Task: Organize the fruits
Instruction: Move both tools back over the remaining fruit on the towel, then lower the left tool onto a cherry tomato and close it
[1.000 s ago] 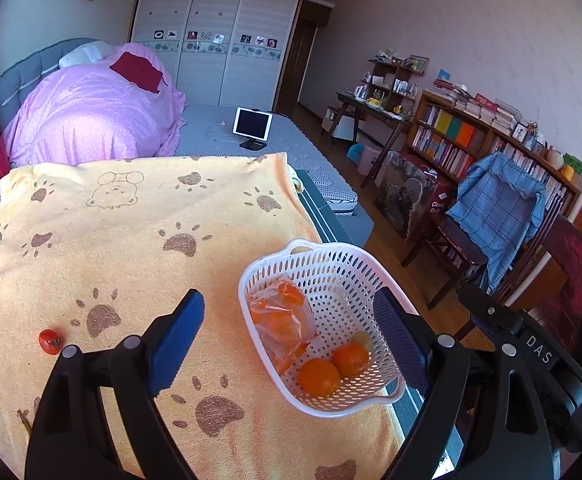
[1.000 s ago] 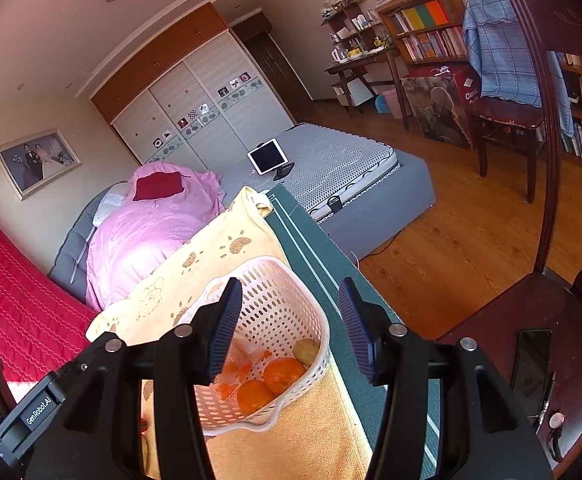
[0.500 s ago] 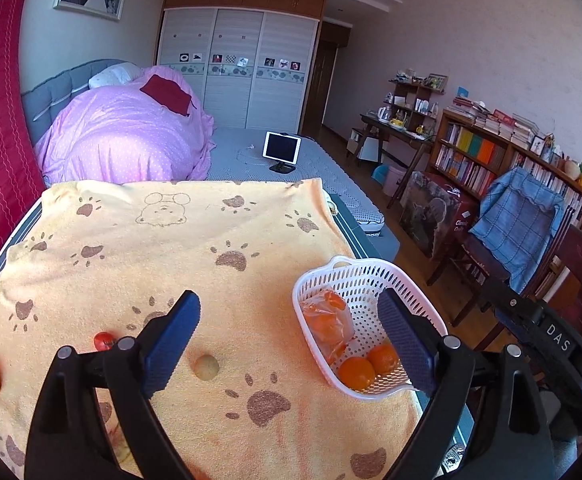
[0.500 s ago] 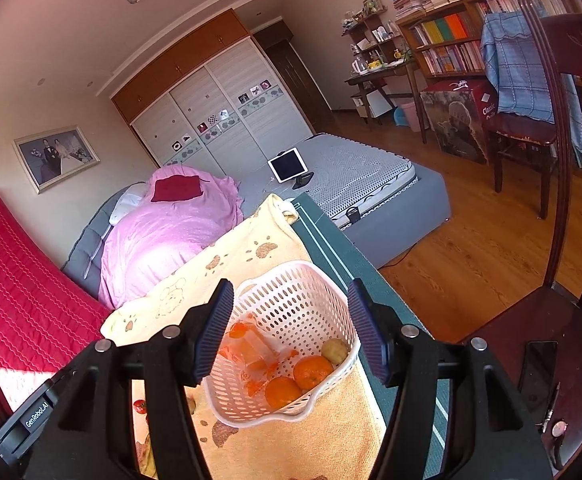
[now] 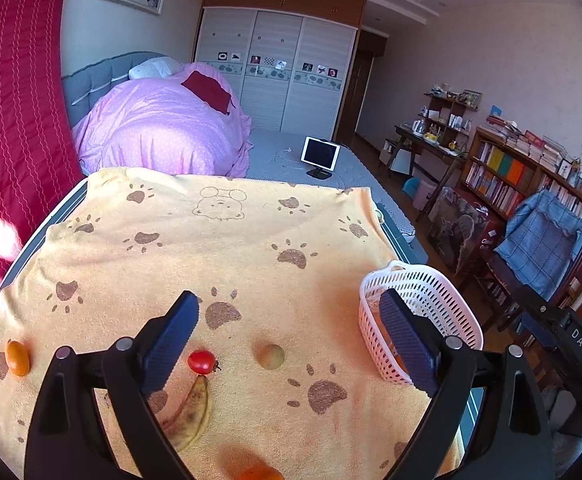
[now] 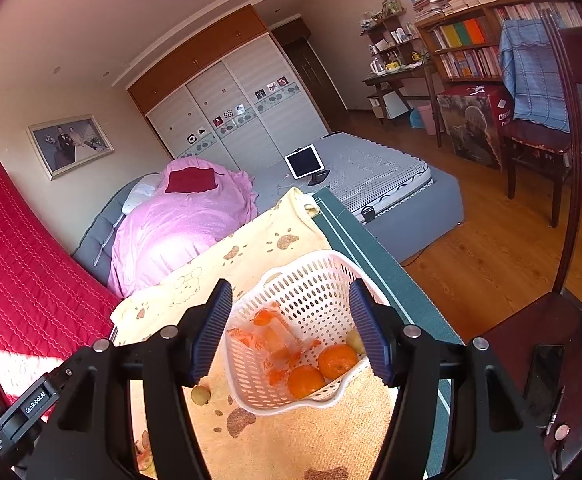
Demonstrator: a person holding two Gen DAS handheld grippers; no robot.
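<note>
A yellow paw-print towel (image 5: 227,248) covers the table, and a white perforated basket (image 6: 311,292) stands near its right edge. The left gripper (image 5: 289,338) hangs above the towel with its jaws spread wide and nothing between them; the right gripper (image 6: 291,330) is poised over the basket, its jaws likewise spread and empty. Inside the basket lie two oranges (image 6: 333,361), a crumpled clear bag with orange pieces (image 6: 271,338) and a small pale fruit (image 6: 354,340) against the wall. Loose on the towel are a spotted banana (image 5: 193,414), its tip just beside a red cherry tomato (image 5: 201,361), a pale green round fruit (image 5: 271,356) between the tomato and the basket, and a small orange oval fruit (image 5: 17,357) well apart at the left edge.
</note>
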